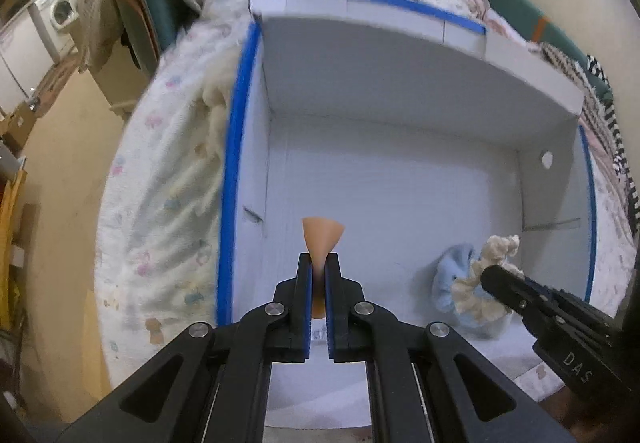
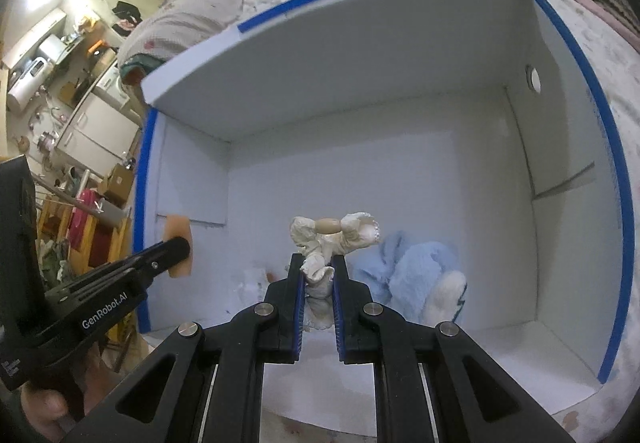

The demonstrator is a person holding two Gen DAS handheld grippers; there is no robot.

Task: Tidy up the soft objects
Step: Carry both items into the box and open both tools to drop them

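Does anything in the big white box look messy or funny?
A little. The blue cloth lies crumpled in a heap on the floor of the box, not folded. The left gripper squashes an orange piece so it fans out above the fingers. The right gripper clamps a bunched cream scrunchie.

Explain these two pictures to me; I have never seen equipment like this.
There is no robot here. A person holds two black tong-like tools, each with a fisheye camera looking along its fingers. One picture comes from the left tool, one from the right. Both reach into a white box with blue-taped edges, standing on a bed. The left hand-held gripper pinches a small peach-coloured soft piece. The right hand-held gripper pinches a cream frilly scrunchie. A fluffy light-blue item lies on the box floor.
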